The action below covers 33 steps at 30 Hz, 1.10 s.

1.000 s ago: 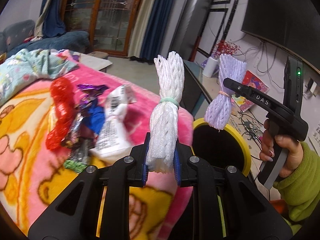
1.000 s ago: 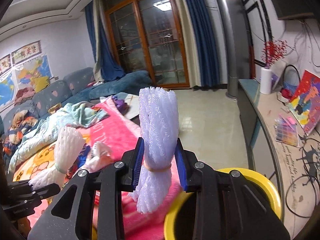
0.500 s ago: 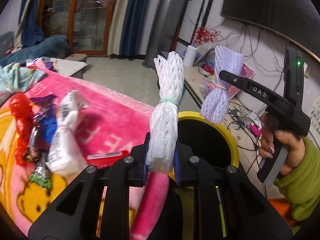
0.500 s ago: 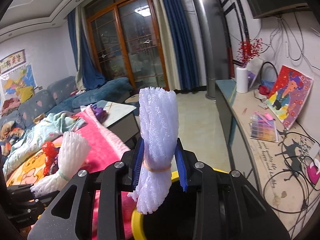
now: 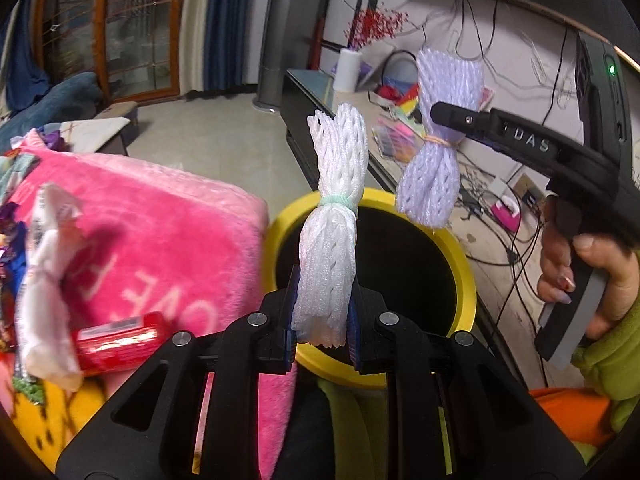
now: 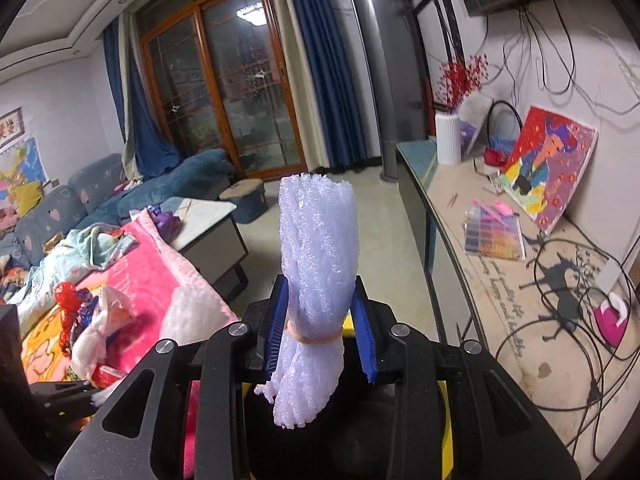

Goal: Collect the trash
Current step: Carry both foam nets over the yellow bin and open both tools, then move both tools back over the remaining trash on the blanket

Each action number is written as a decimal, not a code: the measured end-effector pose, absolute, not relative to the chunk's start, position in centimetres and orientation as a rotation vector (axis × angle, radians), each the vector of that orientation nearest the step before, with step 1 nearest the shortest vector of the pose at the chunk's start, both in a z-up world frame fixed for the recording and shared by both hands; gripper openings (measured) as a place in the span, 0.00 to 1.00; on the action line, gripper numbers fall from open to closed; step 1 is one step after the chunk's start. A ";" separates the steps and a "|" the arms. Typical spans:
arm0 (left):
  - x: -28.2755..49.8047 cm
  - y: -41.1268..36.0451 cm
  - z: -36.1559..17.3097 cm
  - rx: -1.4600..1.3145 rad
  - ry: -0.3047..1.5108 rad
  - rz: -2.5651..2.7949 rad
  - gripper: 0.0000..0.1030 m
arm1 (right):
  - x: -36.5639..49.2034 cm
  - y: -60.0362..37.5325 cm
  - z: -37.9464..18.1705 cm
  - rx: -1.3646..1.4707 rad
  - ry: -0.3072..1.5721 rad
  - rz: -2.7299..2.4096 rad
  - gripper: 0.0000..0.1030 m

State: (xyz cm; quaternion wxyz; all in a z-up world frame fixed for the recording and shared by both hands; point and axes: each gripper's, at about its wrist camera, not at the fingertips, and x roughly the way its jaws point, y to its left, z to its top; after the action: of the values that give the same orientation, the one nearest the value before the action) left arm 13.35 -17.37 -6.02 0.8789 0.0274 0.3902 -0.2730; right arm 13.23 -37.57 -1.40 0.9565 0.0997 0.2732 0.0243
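Observation:
My left gripper (image 5: 322, 320) is shut on a white foam net bundle (image 5: 332, 240) tied with a green band, held upright over the near rim of a yellow bin (image 5: 460, 248) with a black inside. My right gripper (image 6: 320, 328) is shut on a pale purple foam net bundle (image 6: 316, 248) tied with a rubber band; the bin's dark mouth and yellow rim (image 6: 446, 420) lie right below it. In the left wrist view the purple bundle (image 5: 436, 160) hangs over the bin's far rim. The white bundle (image 6: 192, 312) shows at lower left in the right wrist view.
A pink blanket (image 5: 160, 240) left of the bin carries a white wrapper (image 5: 44, 280), a red packet (image 5: 116, 338) and several other wrappers. A long low cabinet (image 6: 520, 300) with cables, a painting and a vase runs along the right. A hand in a green sleeve (image 5: 608, 360) holds the right gripper.
Both grippers have moved rightward with their bundles, from above the blanket's edge to above the bin's mouth. The wrappers have slid to the left edge of the views.

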 end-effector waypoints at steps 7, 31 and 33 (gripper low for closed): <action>14.0 -19.5 -8.2 0.081 0.858 -0.613 0.20 | 13.4 -38.7 -3.2 0.229 0.632 0.050 0.35; 13.0 -13.9 -4.6 -0.029 0.684 -0.423 0.89 | 12.3 -36.6 -1.8 0.236 0.586 0.076 0.68; 12.8 -13.2 -4.2 -0.036 0.665 -0.398 0.89 | 12.0 -36.0 -1.5 0.242 0.582 0.088 0.69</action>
State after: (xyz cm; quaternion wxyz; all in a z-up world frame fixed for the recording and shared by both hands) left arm 12.82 -13.18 -4.17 0.9257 -0.0176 0.3242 -0.1940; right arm 12.01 -36.05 -1.51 0.9498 0.1188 0.2861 0.0434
